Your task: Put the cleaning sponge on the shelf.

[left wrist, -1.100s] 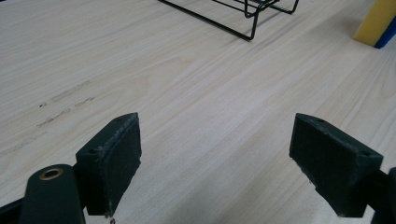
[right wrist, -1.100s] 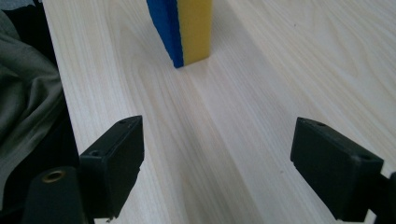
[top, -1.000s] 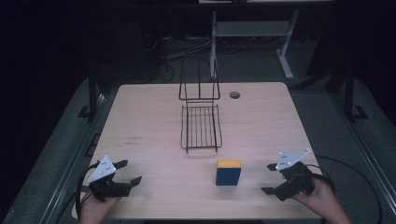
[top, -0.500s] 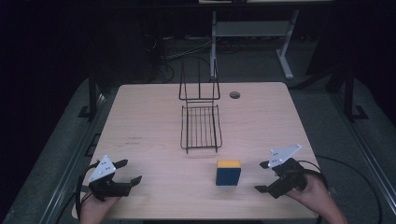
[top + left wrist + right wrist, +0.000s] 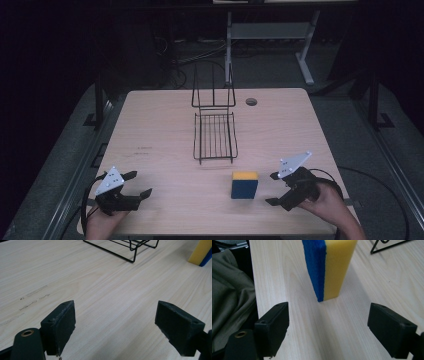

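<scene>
A yellow and blue sponge [image 5: 244, 184] stands on edge on the wooden table [image 5: 165, 130], near the front right. In the right gripper view the sponge [image 5: 329, 267] rises just beyond the open jaws. My right gripper [image 5: 273, 189] sits open a little to the sponge's right, pointing at it. At the front left my left gripper [image 5: 137, 184] rests open over bare wood, jaws wide apart with nothing between them [image 5: 115, 325]. A black wire rack [image 5: 215, 132] lies at the table's middle, its back panel upright.
A round cable hole [image 5: 251, 101] sits in the tabletop behind the rack. The table's near edge and a fold of olive cloth [image 5: 229, 297] lie left of my right gripper. A corner of the sponge [image 5: 202, 252] and the rack's front wire [image 5: 122, 250] show in the left gripper view.
My right gripper has slid left toward the sponge, closing the gap to it. The left gripper, sponge and rack have stayed put.
</scene>
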The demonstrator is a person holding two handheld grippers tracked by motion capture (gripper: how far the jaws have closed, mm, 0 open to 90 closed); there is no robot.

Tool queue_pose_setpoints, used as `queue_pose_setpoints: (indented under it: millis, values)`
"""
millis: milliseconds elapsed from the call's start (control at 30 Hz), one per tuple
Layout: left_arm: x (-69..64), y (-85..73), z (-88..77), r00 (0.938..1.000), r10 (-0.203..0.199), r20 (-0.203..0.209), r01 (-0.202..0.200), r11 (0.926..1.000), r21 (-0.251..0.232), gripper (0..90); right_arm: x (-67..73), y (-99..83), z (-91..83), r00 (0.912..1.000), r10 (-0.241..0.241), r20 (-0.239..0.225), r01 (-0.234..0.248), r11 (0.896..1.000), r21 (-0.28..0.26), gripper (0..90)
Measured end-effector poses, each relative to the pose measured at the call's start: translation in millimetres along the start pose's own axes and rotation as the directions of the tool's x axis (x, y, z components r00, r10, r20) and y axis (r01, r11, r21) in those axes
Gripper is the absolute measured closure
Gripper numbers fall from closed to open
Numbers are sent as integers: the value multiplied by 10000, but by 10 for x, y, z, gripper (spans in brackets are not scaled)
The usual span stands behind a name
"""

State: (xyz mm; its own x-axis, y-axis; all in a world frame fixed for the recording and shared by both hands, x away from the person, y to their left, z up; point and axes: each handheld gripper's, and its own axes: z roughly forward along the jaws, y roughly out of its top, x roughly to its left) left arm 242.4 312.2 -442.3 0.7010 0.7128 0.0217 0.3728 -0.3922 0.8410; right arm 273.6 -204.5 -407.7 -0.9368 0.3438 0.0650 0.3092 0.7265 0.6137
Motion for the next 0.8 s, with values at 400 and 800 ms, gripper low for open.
queue_pose_setpoints:
  millis: [400, 800]
  values:
    - [-2, 6, -1, 10000, 44, 8, -44, 10000, 26, 162, -18, 134, 101, 9993, -296, -249, 297, 9996, 35, 171]
    - [-2, 8, 3, 10000, 34, 22, -34, 10000, 15, 162, -39, 198, 186, 9988, -355, -323, 356, 9994, 21, 171]
